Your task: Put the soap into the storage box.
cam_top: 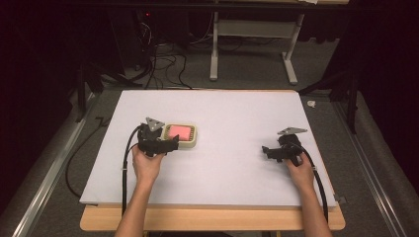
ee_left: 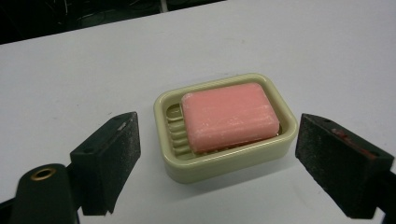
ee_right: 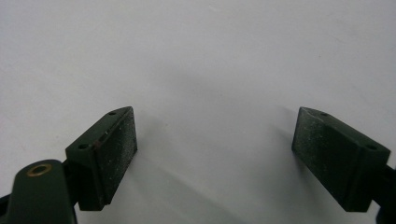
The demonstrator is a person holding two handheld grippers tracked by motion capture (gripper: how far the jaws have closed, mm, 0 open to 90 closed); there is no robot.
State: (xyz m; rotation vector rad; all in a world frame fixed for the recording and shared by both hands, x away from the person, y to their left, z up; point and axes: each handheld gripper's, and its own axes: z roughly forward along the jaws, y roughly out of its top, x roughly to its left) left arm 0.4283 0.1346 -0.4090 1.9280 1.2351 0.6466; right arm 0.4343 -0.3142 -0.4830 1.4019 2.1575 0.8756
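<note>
A pink bar of soap lies in a pale green soap dish on the white table, left of centre. My left gripper sits just in front of the dish, open. Its black pads stand wide on either side of the dish's near end and do not touch it. My right gripper rests low over bare table at the right, open, with nothing between its pads.
The white tabletop has a wooden edge at the front. Cables trail from both grippers off the near edge. Beyond the table's far edge are a white desk frame and loose cables on grey floor.
</note>
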